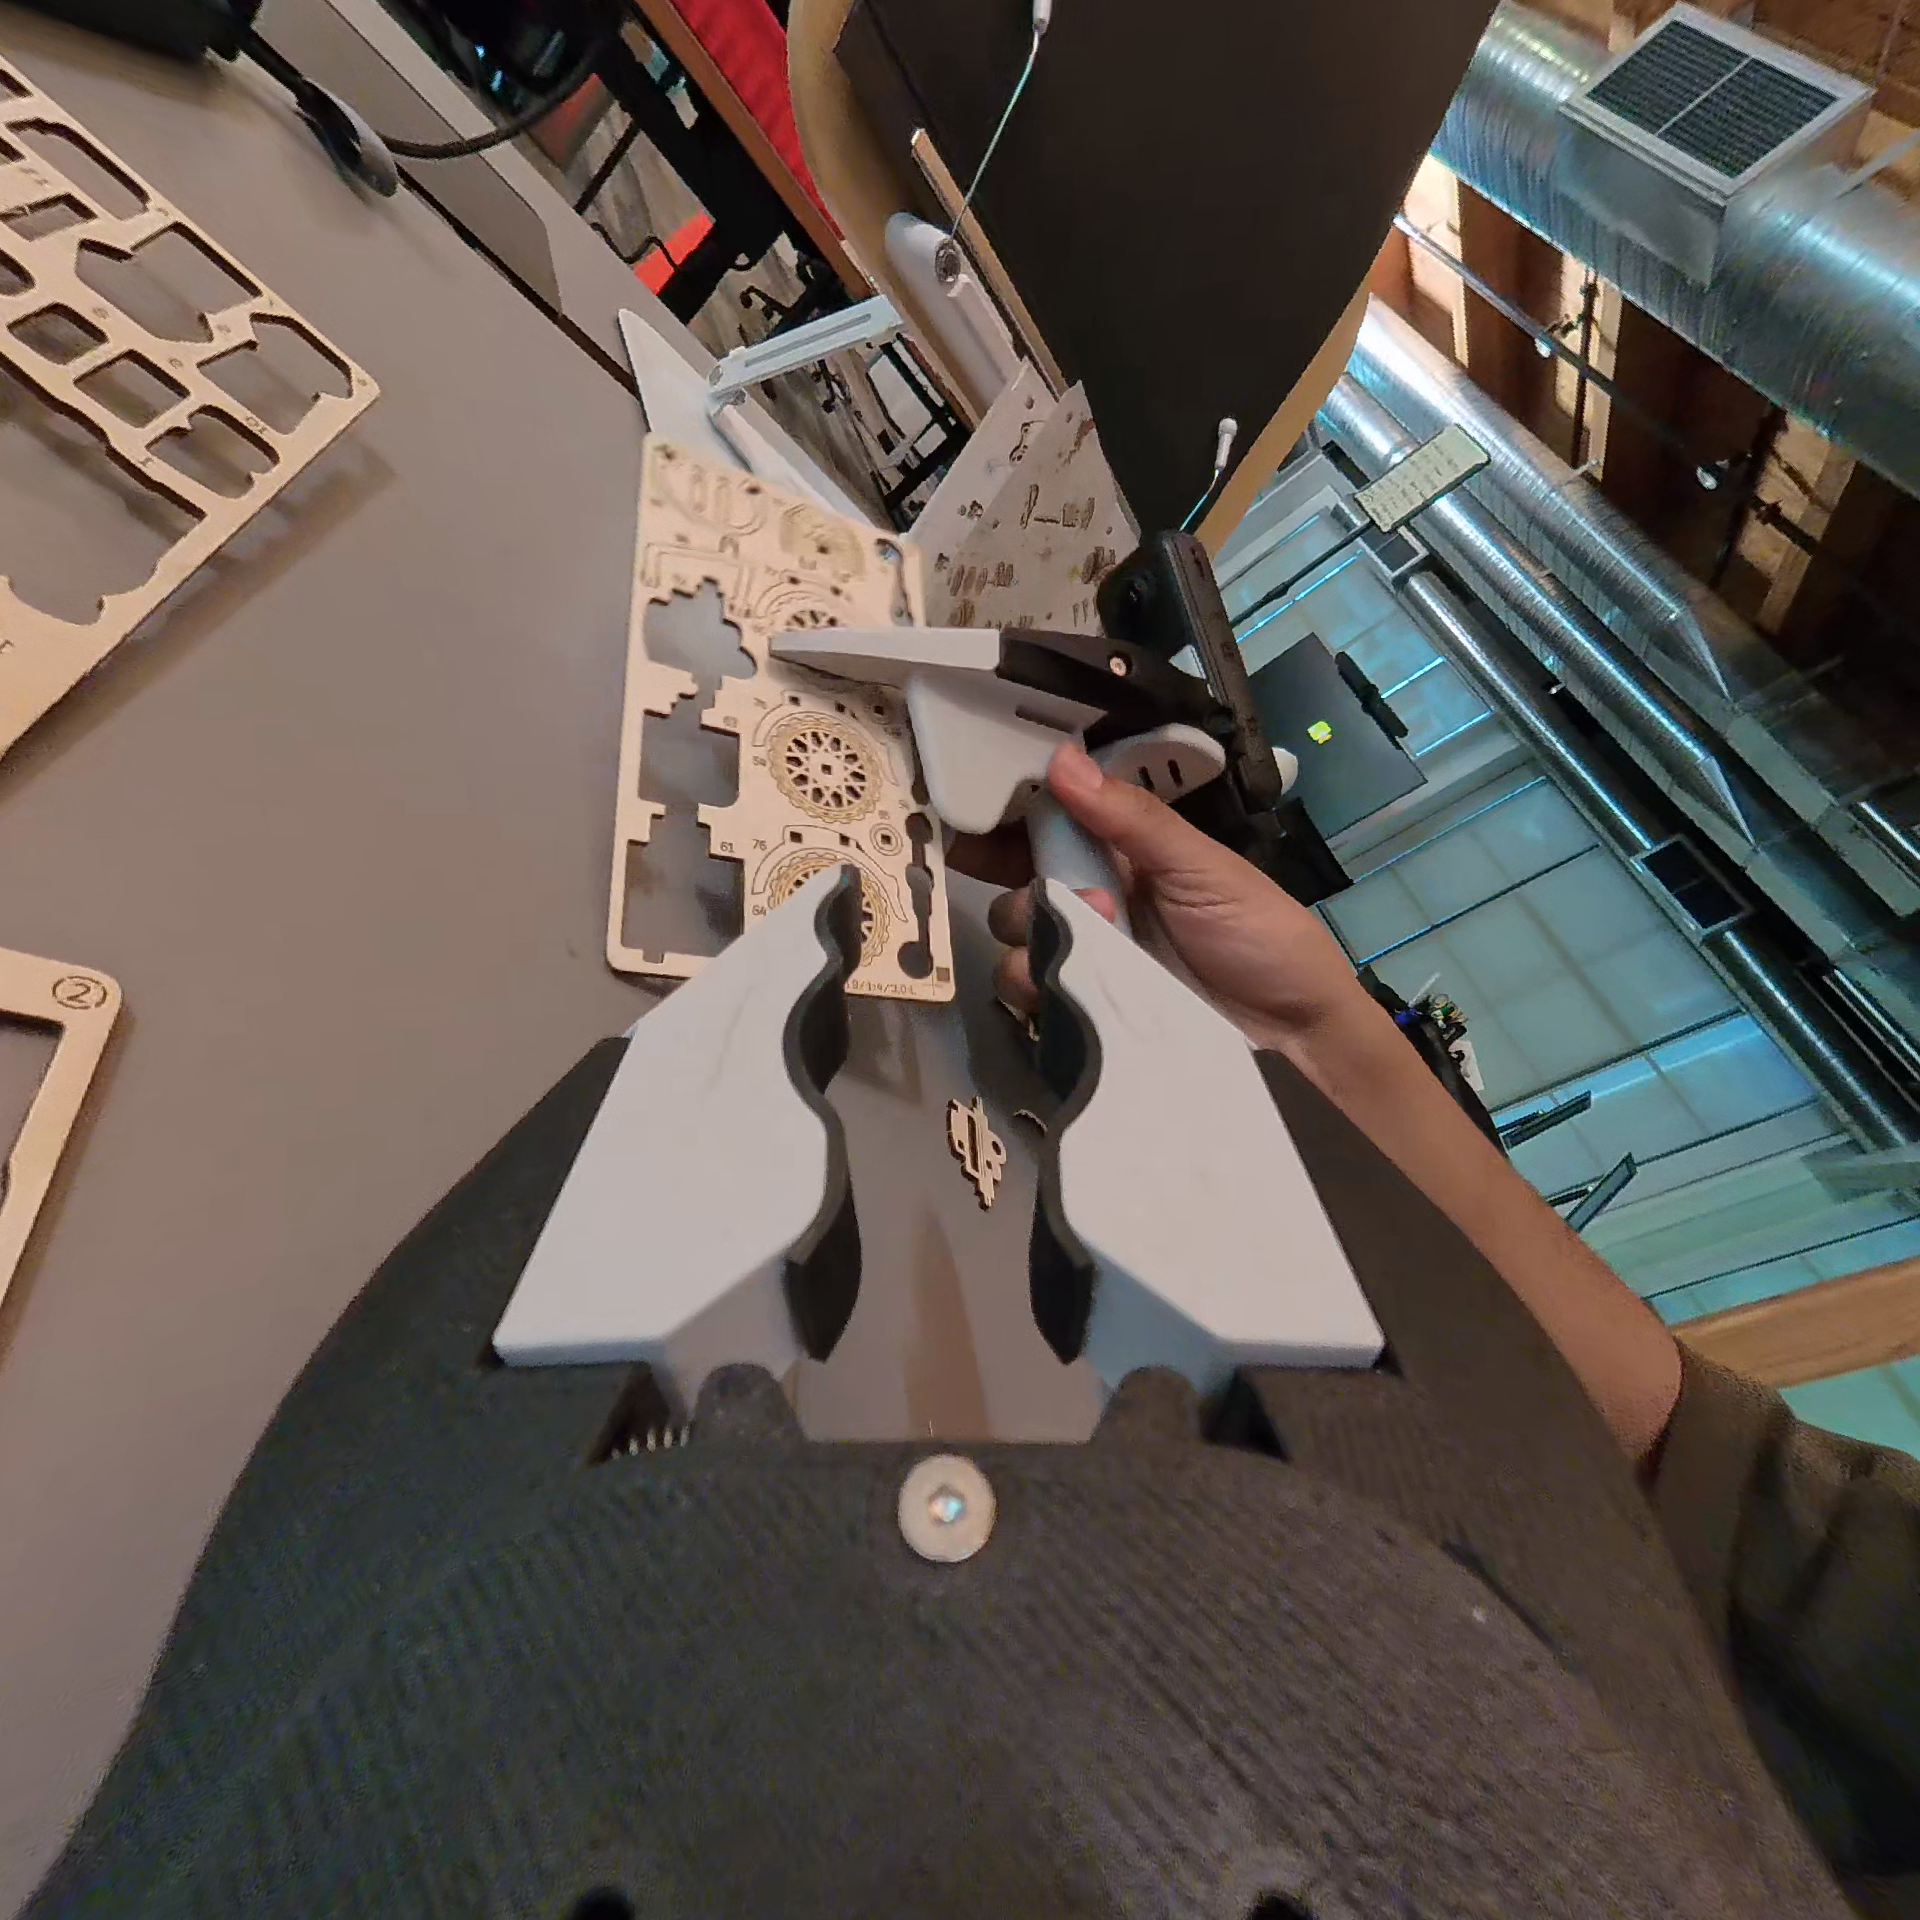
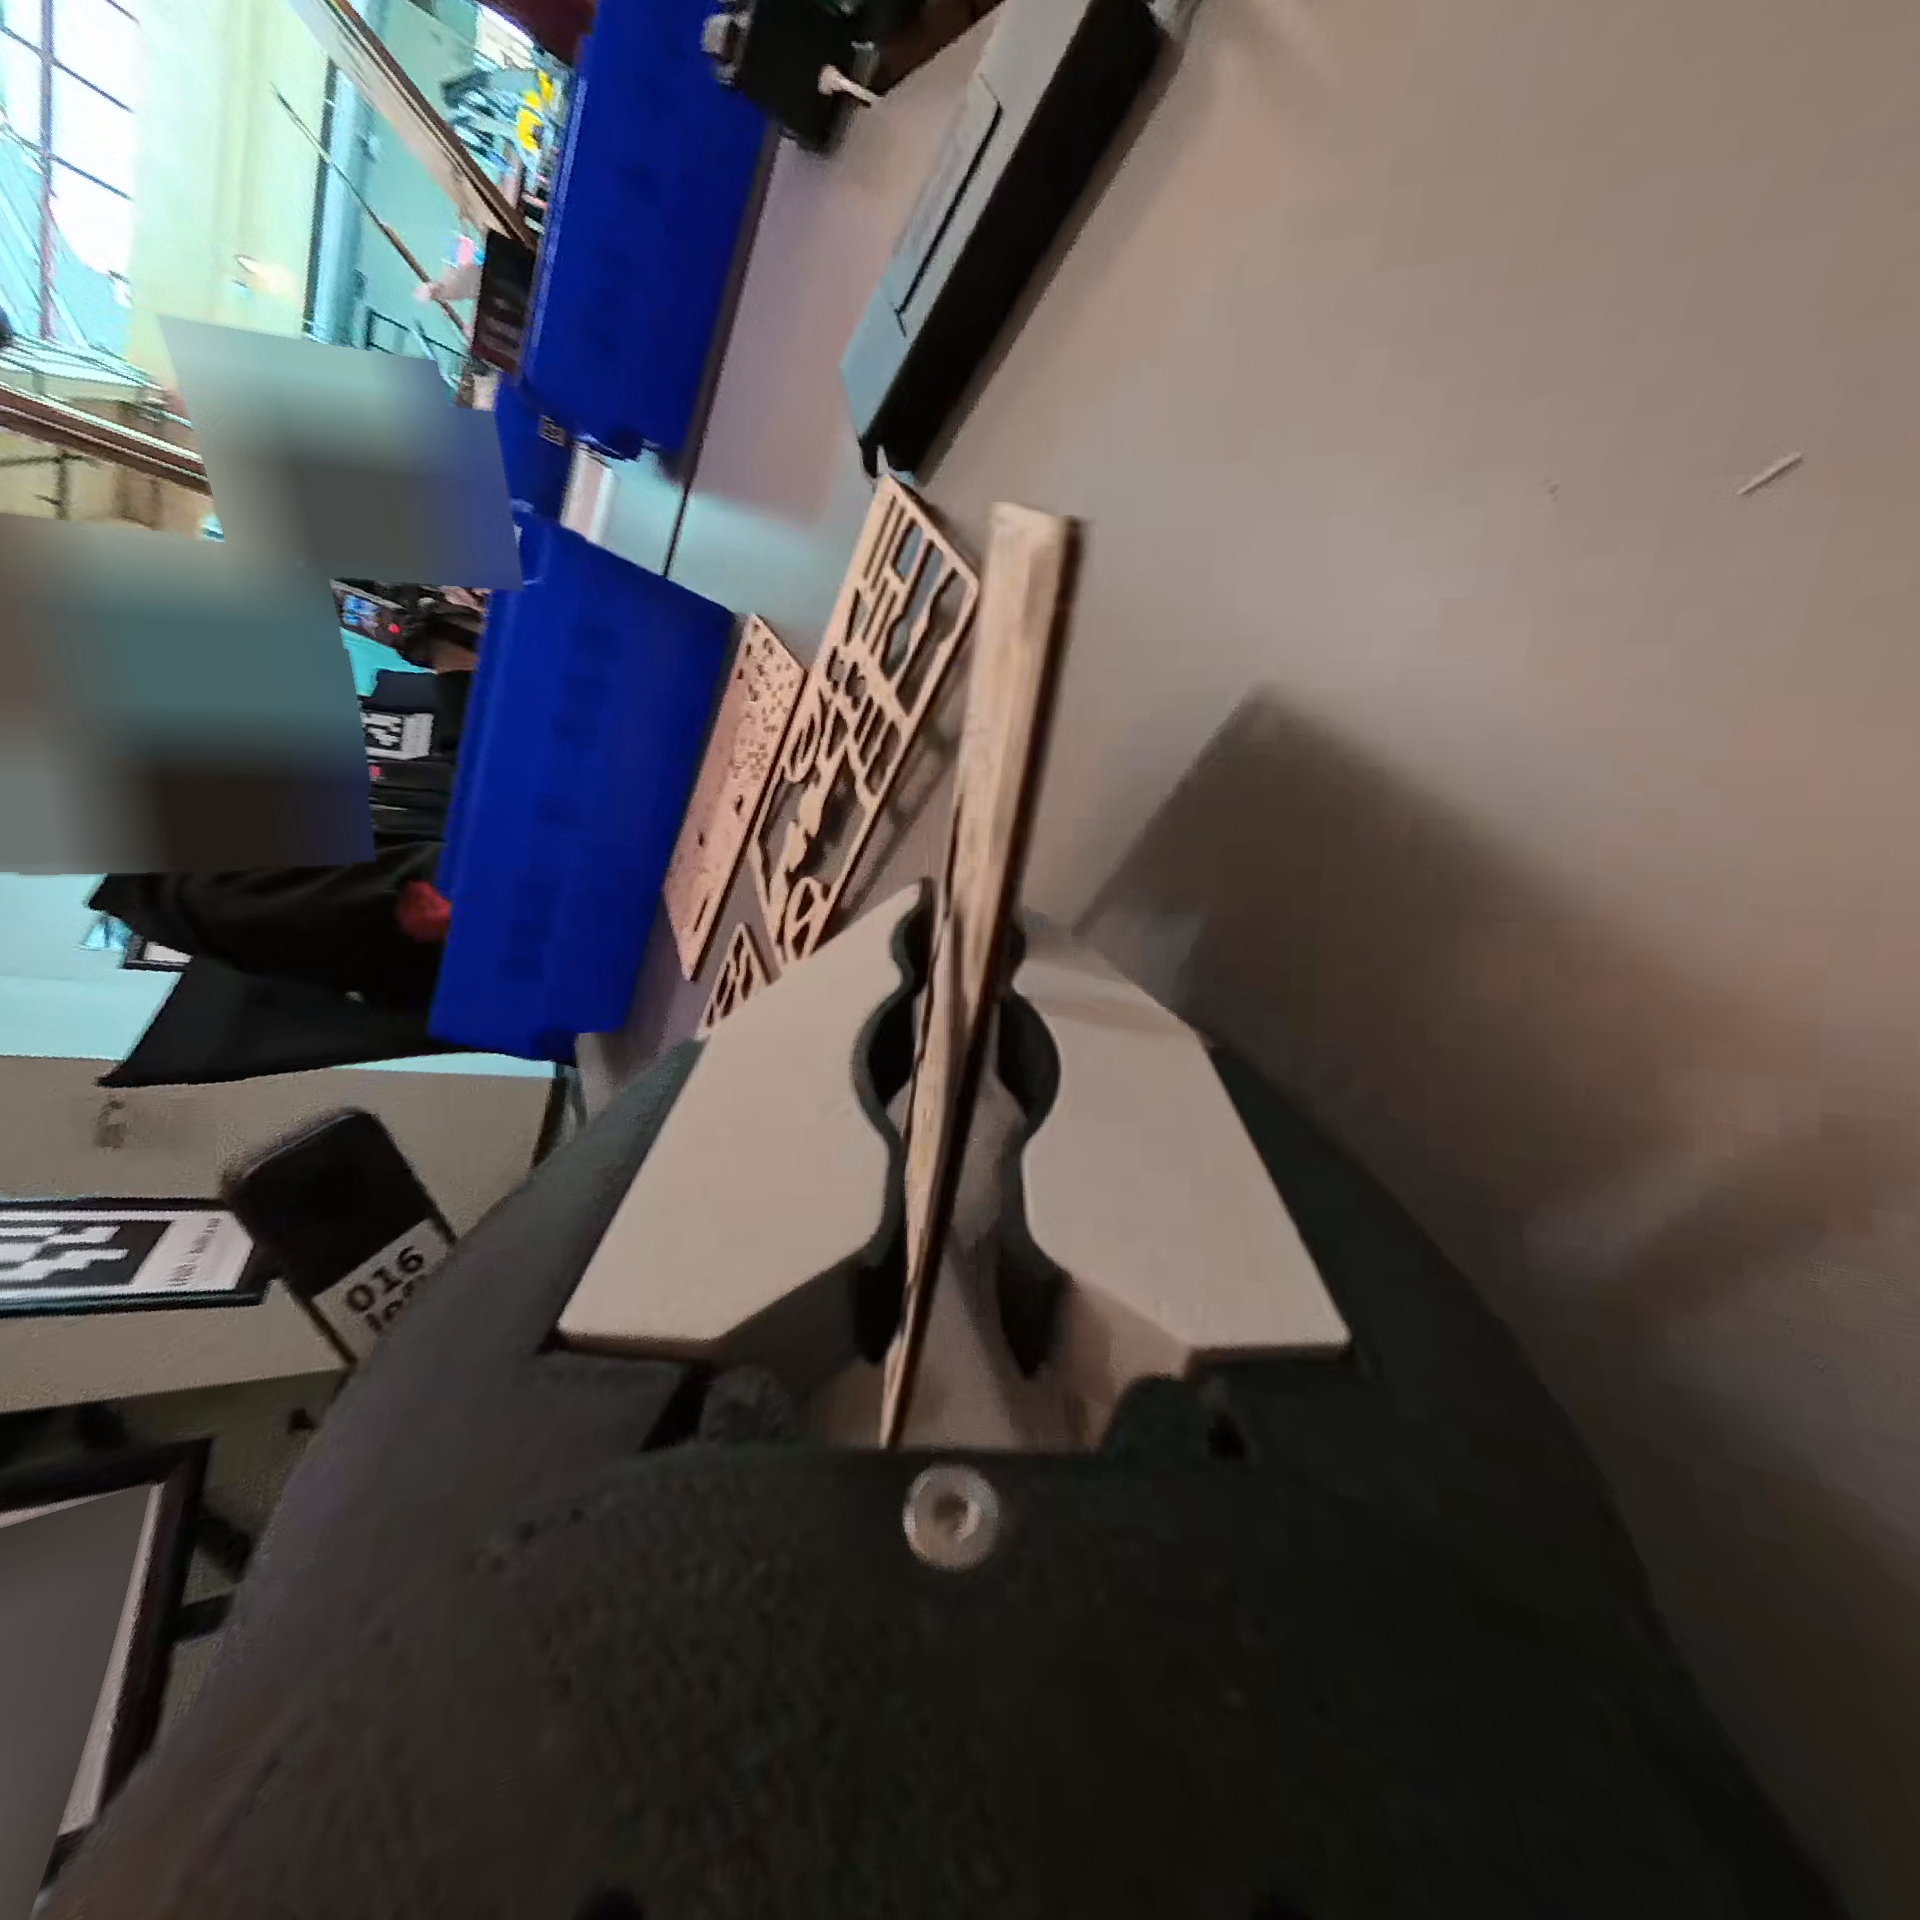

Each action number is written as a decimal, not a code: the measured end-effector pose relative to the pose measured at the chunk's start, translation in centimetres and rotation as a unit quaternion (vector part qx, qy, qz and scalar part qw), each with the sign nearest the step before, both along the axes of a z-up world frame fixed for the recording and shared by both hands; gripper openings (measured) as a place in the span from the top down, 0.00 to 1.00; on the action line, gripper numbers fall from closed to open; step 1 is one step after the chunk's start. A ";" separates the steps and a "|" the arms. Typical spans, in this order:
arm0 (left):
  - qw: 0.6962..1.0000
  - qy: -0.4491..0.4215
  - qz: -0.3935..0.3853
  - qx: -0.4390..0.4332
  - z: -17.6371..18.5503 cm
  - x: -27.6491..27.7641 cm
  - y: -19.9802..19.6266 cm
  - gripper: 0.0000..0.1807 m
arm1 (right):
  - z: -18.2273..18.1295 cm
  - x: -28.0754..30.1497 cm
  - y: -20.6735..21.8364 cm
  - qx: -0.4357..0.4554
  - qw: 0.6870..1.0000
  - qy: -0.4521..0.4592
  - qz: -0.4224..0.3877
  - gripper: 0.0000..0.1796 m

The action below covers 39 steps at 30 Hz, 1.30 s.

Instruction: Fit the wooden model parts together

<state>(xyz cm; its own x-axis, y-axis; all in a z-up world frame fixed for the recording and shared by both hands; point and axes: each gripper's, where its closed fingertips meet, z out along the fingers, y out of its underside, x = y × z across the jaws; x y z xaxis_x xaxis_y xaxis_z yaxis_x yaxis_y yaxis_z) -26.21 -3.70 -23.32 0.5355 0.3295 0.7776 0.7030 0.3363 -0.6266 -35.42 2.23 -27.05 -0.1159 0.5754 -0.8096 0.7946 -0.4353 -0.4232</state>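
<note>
Left gripper (image 1: 945, 914): its two pale grey fingers stand apart with nothing between them; it hangs over the grey table (image 1: 312, 831); its tips point at a wooden sheet.

Small wooden piece (image 1: 978, 1151): a little cut-out part lies flat on the table; it shows in the gap between the left gripper's fingers, but they do not touch it.

Wooden sheet (image 1: 727, 727): a thin pale board with wheel shapes cut in it and holes where parts came out; it lies flat on the table just past the left gripper's tips.

Right gripper (image 2: 971, 914): a person's hand (image 1: 1174, 914) holds it by its handle; its fingers are pressed tight on a thin wooden board (image 2: 1013, 727); the board is seen edge-on and sticks out well past the tips; the picture is blurry, so I cannot tell what is cut in it; in the left wrist view the right gripper (image 1: 790, 646) is up above the wooden sheet.

Empty frames (image 1: 135, 343): a big wooden sheet with most parts popped out lies on the table to the left; one more frame corner (image 1: 42, 1091) shows at the left edge.

More sheets (image 2: 831, 748): in the right wrist view, two or three flat cut-out boards lie side by side on the table past the gripper's tips.

Blue bins (image 2: 582, 790): they stand at the far edge of the table, beyond those sheets.

Dark flat box (image 2: 997, 239): it lies on the table, farther away.
</note>
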 end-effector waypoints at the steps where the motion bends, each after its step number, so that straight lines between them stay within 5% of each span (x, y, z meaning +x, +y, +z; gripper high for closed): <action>1: 1.000 -0.002 -0.001 0.001 0.0 0.0 0.0 0.83 | -0.3 -0.1 -0.2 0.008 1.000 -0.002 0.003 0.89; 7: 1.000 -0.005 -0.002 0.008 0.0 -0.1 -0.1 0.83 | -0.5 1.4 -0.2 0.051 0.997 -0.012 0.052 0.62; 14: 1.000 -0.007 -0.010 0.009 -0.1 0.2 0.3 0.84 | 0.3 7.0 1.3 0.166 0.971 0.044 0.168 0.49; 20: 1.000 -0.007 -0.017 0.005 -0.2 0.5 0.8 0.84 | 0.4 7.7 3.2 0.389 0.872 0.212 0.210 0.50; 23: 1.000 -0.003 -0.018 0.003 -0.1 0.6 0.9 0.84 | 0.2 7.1 4.4 0.446 0.845 0.220 0.197 0.53; 31: 1.000 -0.010 -0.016 0.014 -0.1 0.5 0.6 0.84 | -0.2 14.3 1.6 0.340 0.851 0.171 0.361 0.64; 39: 0.999 -0.004 -0.032 0.005 -0.1 1.2 1.4 0.84 | -4.2 15.9 2.5 0.404 0.804 0.144 0.412 0.67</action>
<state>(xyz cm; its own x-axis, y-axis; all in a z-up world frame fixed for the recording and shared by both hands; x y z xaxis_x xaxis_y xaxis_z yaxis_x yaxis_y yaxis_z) -25.06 -2.32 -23.45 0.5488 0.2875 0.7850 0.7283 0.2965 -0.6178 -19.54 4.70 -31.30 -0.8425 0.5324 -0.0823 0.4917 0.6974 -0.5215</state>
